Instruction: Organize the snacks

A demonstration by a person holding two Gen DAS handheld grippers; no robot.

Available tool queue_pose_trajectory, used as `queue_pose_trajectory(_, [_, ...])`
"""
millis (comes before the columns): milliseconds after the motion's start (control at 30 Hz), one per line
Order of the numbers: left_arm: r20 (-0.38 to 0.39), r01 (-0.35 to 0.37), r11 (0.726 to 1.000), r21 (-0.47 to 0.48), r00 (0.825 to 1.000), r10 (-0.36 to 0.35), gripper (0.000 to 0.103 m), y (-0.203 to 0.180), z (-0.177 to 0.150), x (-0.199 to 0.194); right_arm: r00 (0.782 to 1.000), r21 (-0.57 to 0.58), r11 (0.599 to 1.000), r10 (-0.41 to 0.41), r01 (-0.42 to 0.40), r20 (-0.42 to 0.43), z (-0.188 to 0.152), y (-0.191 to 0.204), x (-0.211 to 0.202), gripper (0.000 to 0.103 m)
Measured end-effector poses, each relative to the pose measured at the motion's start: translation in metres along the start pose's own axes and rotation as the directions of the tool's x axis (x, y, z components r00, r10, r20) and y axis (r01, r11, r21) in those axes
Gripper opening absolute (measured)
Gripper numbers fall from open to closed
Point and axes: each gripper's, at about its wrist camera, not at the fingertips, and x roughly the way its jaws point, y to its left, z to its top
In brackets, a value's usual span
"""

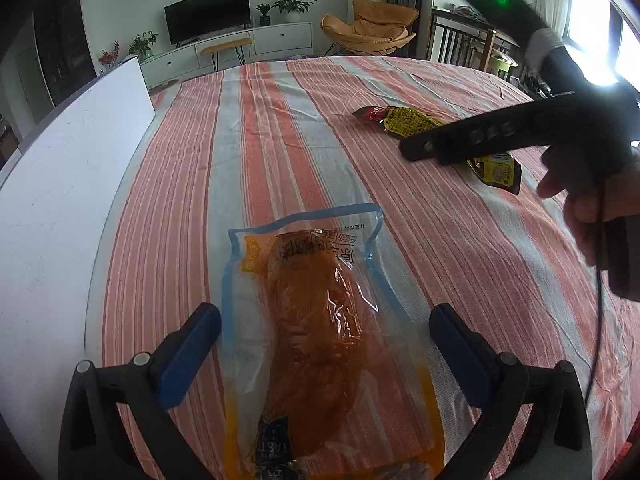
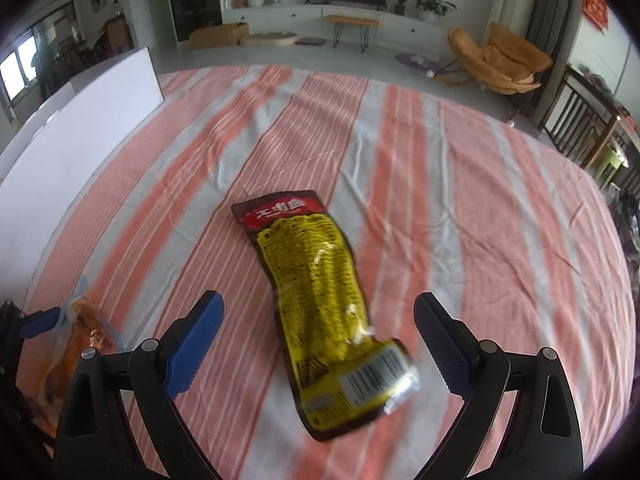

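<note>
On a counter [image 1: 280, 128] draped in red-and-white striped cloth, the left hand-held gripper [image 1: 324, 344] stands wide open astride a clear blue-edged pouch of orange-brown food [image 1: 312, 312]. Right of that pouch, the right hand-held gripper [image 2: 318, 336] hangs open above a yellow-and-red foil snack packet [image 2: 316, 280].

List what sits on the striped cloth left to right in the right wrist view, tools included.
left tool → orange snack pack → right tool's left finger → yellow snack pack → right tool's right finger.
</note>
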Motion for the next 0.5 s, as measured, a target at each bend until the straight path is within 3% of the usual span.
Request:
queue_pose_trajectory(67, [-0.001,0.0,1.0,0.0,1.0,0.0,0.103,0.001,0.001,0.0,1.0,0.032,0.999,0.004,-0.003,-0.031,-0.001,0.012,0.019,0.095])
queue_pose_trajectory(133, [-0.001,0.0,1.0,0.001,1.0,0.0,0.103,0.001,0.003,0.0,0.999,0.099,0.995,-0.031,0.029,0.012,-0.005,0.017,0.012,0.082])
queue_pose_trajectory(167, [-0.001,0.0,1.0,0.001,1.0,0.0,0.103,0.001,0.003,0.0,0.998,0.121,0.992,-0.047,0.043,0.033,-0.008,0.02,0.006,0.053])
queue_pose_trajectory(267, [-0.001,0.0,1.0,0.001,1.0,0.0,0.103,0.001,0.003,0.0,0.997,0.194,0.979,-0.074,0.065,0.038,-0.03,0.026,-0.013,0.052])
queue_pose_trajectory(400, [-0.001,0.0,1.0,0.001,1.0,0.0,0.103,0.001,0.003,0.0,0.981,0.257,0.953,-0.184,0.162,0.06,-0.084,0.046,-0.046,0.055])
queue_pose_trajectory(467, [-0.001,0.0,1.0,0.001,1.0,0.0,0.103,0.001,0.003,0.0,0.968,0.325,0.926,-0.234,0.194,0.089,-0.109,0.051,-0.061,0.061])
queue_pose_trajectory(500, [-0.001,0.0,1.0,0.001,1.0,0.0,0.103,0.001,0.003,0.0,0.962,0.346,0.913,-0.259,0.215,0.088,-0.117,0.052,-0.066,0.078])
